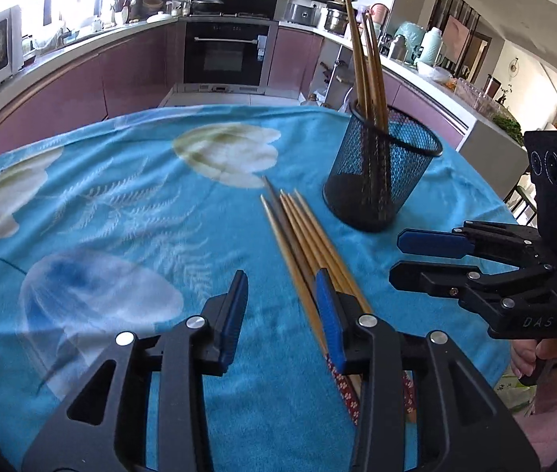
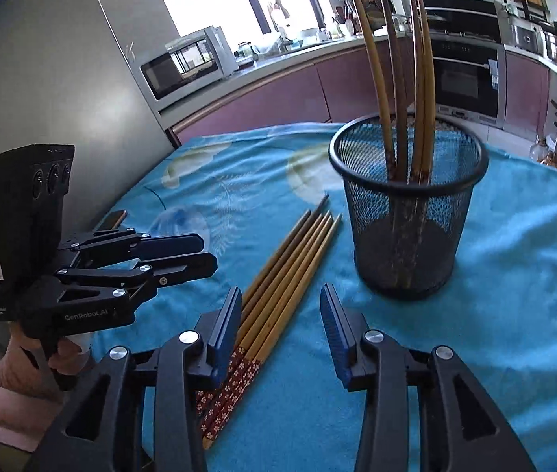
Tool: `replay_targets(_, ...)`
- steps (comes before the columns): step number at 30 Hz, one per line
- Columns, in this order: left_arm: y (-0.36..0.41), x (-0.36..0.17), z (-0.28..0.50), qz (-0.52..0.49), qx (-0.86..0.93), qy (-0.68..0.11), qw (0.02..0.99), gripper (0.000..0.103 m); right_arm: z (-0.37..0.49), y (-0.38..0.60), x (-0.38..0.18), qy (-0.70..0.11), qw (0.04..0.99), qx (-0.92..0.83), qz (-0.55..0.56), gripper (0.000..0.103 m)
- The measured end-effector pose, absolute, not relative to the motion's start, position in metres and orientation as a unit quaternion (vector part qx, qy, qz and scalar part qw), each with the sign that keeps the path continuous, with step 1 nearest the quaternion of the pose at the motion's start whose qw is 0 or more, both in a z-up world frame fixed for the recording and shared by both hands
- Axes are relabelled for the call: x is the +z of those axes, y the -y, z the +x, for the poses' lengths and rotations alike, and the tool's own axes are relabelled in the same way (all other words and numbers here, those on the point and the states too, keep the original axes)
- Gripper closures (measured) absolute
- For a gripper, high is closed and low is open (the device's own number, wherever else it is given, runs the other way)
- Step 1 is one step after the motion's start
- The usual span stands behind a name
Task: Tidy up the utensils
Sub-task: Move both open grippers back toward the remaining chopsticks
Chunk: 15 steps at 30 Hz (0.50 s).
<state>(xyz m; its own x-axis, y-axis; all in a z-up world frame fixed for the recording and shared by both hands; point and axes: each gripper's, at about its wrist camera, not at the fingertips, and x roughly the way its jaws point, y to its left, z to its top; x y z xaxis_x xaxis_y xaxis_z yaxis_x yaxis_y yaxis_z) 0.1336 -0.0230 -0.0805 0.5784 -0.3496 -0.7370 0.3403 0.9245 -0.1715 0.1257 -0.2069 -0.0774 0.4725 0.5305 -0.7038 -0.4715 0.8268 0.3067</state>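
Several wooden chopsticks (image 1: 302, 232) with red patterned ends lie side by side on the blue cloth; they also show in the right wrist view (image 2: 282, 279). A black mesh cup (image 1: 380, 173) stands behind them with several chopsticks upright in it; it also shows in the right wrist view (image 2: 408, 212). My left gripper (image 1: 282, 299) is open and empty, low over the cloth, its right finger over the loose chopsticks. My right gripper (image 2: 282, 310) is open and empty, straddling the chopsticks' thick ends. Each gripper shows in the other's view: the right one (image 1: 412, 259) and the left one (image 2: 199, 253).
The blue floral cloth (image 1: 121, 212) covers a round table. A phone (image 2: 111, 220) lies near the table's left edge. Kitchen counters, an oven (image 1: 227, 51) and a microwave (image 2: 187, 63) stand beyond the table. A grey fridge (image 2: 61, 78) is at the left.
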Motion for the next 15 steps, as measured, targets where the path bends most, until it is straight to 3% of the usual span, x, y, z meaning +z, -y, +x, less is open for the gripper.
replay_targets(15,0.041,-0.103,0.118,0.019,-0.202,-0.435,0.877,0.064,0.115,0.191,-0.099,-0.433,0.865,0.253,-0.008,0.064)
